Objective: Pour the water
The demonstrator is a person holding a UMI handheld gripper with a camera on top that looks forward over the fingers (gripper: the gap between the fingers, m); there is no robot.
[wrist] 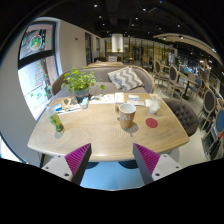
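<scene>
A wooden table (pixel 95 130) stands beyond my gripper (pixel 112 158). On it, toward the right, stands a brown cup with a white lid (pixel 127 113), and a clear glass (pixel 153 103) is behind it. A small red coaster (pixel 151 122) lies just right of the cup. My gripper is open, its two magenta pads (pixel 76 157) wide apart, with only blue floor between them. It hangs well short of the table's near edge.
A potted green plant (pixel 79 80) and papers sit at the table's back left, a small plant in a glass (pixel 56 123) at the left edge. Chairs (pixel 184 112) stand to the right, a sofa with a patterned cushion (pixel 126 77) behind.
</scene>
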